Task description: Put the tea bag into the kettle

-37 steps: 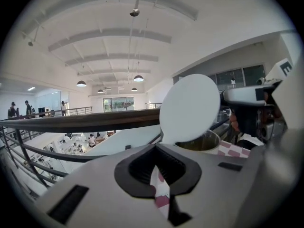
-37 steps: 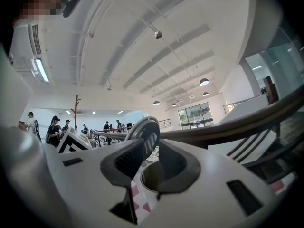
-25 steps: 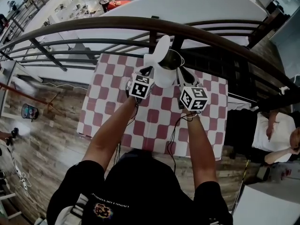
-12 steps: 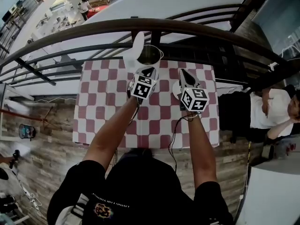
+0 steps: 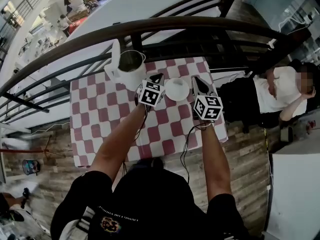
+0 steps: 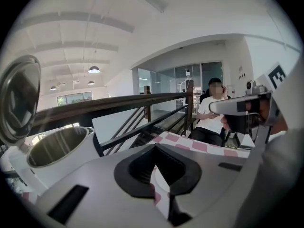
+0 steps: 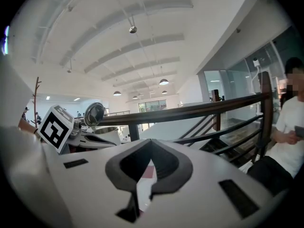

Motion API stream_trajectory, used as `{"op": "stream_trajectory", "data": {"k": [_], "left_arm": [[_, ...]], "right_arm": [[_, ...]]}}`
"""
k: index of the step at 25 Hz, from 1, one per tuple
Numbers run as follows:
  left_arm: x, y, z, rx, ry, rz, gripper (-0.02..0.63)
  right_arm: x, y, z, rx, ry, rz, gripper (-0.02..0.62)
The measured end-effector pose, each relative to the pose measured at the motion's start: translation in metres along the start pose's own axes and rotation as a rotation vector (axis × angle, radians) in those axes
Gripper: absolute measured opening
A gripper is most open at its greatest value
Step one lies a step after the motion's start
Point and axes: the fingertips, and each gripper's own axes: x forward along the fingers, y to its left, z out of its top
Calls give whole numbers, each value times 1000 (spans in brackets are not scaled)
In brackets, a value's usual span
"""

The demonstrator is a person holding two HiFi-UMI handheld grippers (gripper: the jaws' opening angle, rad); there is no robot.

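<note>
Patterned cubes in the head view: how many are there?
2. One cube sits on the left claw, beside the white kettle; the other on the right claw, right of the white dish. None seems hidden.

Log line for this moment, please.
left gripper: shut, empty | right gripper: shut, empty | kettle: lid open | saucer: between grippers | tea bag: not seen

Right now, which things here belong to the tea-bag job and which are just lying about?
Job: kettle, lid up; left gripper and right gripper, both shut and empty. No tea bag shows.
Lying about: saucer, checked table, railing, seated person.
</note>
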Motion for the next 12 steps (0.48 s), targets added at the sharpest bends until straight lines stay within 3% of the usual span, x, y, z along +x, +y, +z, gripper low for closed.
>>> {"op": "stream_trajectory", "data": {"k": [12], "left_arm": [[40,-70,2,75,38,-155,0]], "right_arm": [[-55,-64,-32,67,27,-181,14]]}}
